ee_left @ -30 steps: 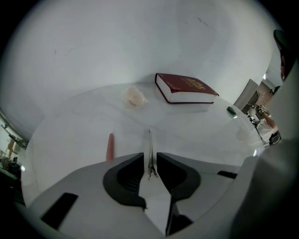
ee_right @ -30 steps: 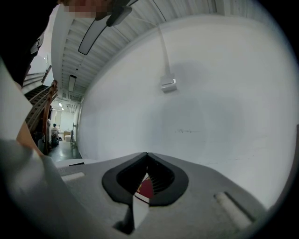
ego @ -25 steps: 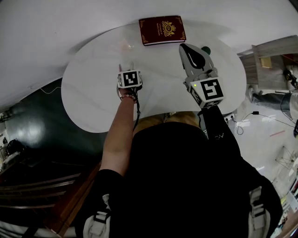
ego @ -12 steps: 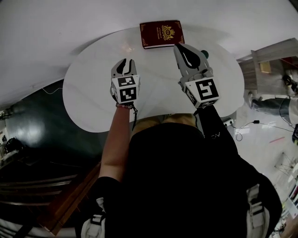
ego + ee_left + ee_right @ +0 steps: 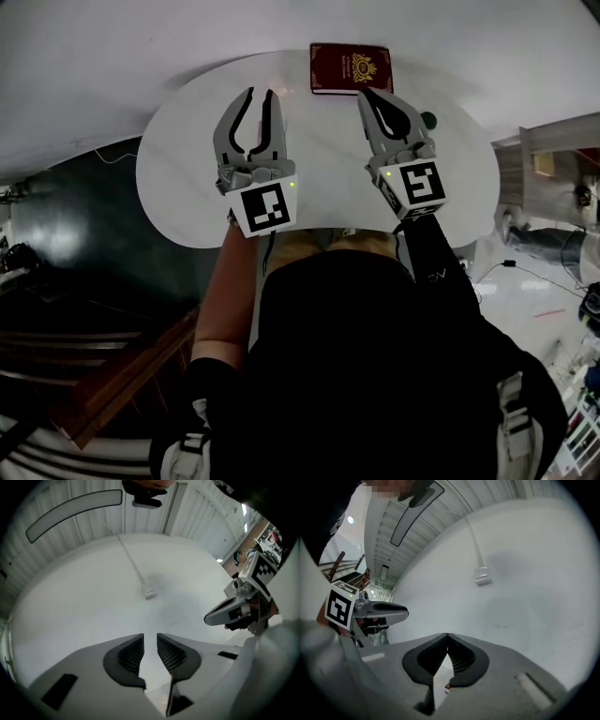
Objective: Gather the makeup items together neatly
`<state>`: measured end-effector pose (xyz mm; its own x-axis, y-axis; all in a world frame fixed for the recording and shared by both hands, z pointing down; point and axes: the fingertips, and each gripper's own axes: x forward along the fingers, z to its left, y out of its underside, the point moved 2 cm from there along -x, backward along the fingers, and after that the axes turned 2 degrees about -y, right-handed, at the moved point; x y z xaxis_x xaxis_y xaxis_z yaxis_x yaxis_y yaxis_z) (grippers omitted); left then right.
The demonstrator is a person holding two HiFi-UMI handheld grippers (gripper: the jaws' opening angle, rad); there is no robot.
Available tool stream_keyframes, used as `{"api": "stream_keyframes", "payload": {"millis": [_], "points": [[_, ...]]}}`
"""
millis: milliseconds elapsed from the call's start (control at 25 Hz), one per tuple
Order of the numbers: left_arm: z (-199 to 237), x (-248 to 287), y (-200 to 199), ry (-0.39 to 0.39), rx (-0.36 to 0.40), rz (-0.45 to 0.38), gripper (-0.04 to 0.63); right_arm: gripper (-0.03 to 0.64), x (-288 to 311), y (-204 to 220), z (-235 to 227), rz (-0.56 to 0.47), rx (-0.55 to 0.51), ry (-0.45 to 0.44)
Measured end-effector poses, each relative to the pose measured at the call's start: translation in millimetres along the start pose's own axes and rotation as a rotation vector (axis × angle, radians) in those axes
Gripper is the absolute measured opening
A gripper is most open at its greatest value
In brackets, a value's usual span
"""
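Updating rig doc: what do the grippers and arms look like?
Both the left gripper and right gripper are grey, with black ribbed pads, a white marker cube printed with black squares, and a green light. A thin dark cable trails off the left one. Right arm: black sleeve. Left jaws just closed a little, nothing between.

The surface (image 5: pixel 187 187) lies before the person, and a wall (image 5: pixel 141 56) stands behind it. A flat case (image 5: pixel 350 67) lies at the far edge of the surface, a little right of the middle. A small round thing (image 5: pixel 428 120) lies nearer and to the right of the case. The left gripper (image 5: pixel 260 92) is over the left half, the right gripper (image 5: pixel 364 94) over the right half, between the case and the round thing.
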<state>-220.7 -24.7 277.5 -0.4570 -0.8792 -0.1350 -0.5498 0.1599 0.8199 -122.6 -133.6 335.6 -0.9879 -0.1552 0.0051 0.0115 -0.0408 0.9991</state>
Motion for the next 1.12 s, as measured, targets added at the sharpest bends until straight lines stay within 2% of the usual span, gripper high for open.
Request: {"api": "stream_keyframes", "payload": {"millis": [160, 400, 600, 680, 800, 880, 1000, 1120], "points": [[5, -16, 9, -0.036, -0.062, 0.021, 0.083, 0.005, 3, -1, 5, -0.003, -0.004, -0.016], [5, -17, 23, -0.051, -0.13, 0.039, 0.081, 0.005, 4, 6, 9, 0.02, -0.005, -0.026], [6, -11, 32, -0.026, -0.178, 0.036, 0.081, 0.005, 10, 6, 14, 0.017, -0.003, -0.014], [2, -5, 41, 0.019, -0.194, 0.055, 0.081, 0.005, 14, 9, 14, 0.021, 0.004, 0.002], [-10, 11, 77, 0.175, -0.189, 0.177, 0.081, 0.005, 21, 13, 12, 0.028, 0.018, 0.04], [-16, 23, 106, 0.304, -0.132, 0.246, 0.081, 0.005, 25, 15, 10, 0.039, 0.024, 0.07], [-26, 44, 140, 0.536, 0.016, 0.282, 0.081, 0.005, 28, 19, 5, 0.061, 0.03, 0.134], [-42, 56, 173, 0.801, 0.217, 0.286, 0.089, 0.005, 29, 26, 3, 0.091, 0.03, 0.195]]}}
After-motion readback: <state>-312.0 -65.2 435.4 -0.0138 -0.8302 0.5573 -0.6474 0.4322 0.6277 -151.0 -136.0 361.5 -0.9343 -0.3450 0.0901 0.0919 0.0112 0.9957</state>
